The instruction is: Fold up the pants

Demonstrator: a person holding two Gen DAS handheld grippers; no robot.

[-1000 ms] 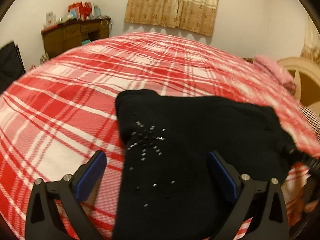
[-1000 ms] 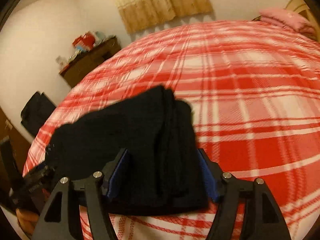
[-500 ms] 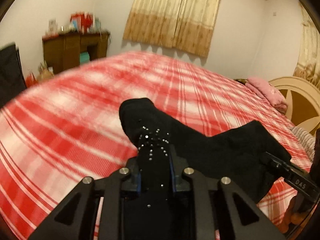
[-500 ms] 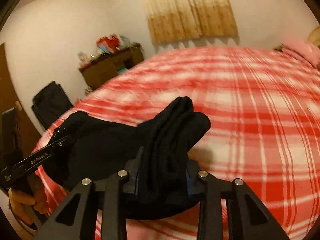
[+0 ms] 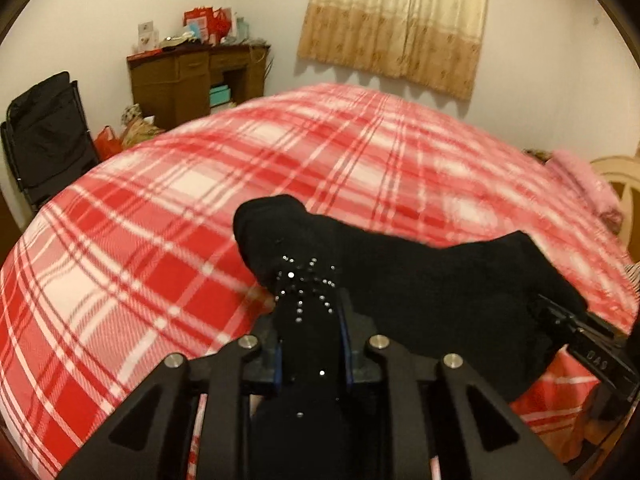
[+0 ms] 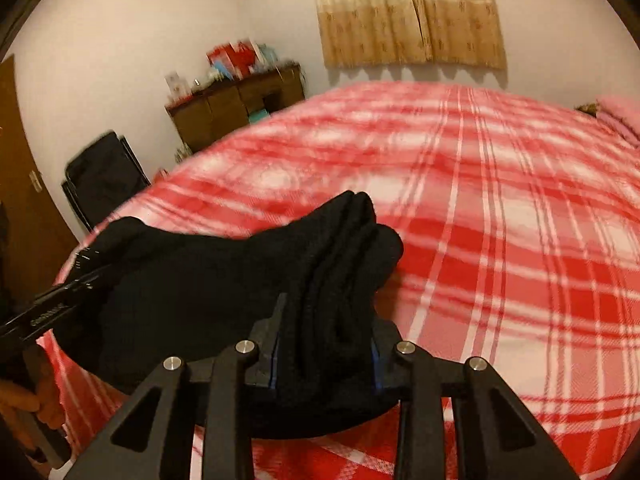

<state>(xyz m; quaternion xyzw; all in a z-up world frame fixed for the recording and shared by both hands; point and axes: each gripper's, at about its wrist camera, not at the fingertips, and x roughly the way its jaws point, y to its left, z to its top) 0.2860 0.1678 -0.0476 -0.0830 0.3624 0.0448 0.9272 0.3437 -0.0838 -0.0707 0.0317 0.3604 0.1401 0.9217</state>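
The black pants (image 5: 420, 280), with small shiny studs on one part, are folded into a thick band and stretch between my two grippers just above the red plaid bed (image 5: 160, 248). My left gripper (image 5: 310, 344) is shut on the studded end. My right gripper (image 6: 324, 344) is shut on the other end, a bunch of several layers (image 6: 344, 264). The right gripper also shows at the right edge of the left wrist view (image 5: 588, 344). The left gripper shows at the left of the right wrist view (image 6: 52, 308).
The bed (image 6: 500, 220) fills the view ahead. A wooden dresser (image 5: 192, 80) with clutter and a black folding chair (image 5: 44, 136) stand by the far wall. Curtains (image 5: 396, 20) hang behind. A pink pillow (image 5: 588, 184) and headboard (image 5: 620, 176) are at the right.
Both grippers were open around the pants a second ago and have shut on them. The pants have been lifted off the bed, and the views have tilted up toward the wall.
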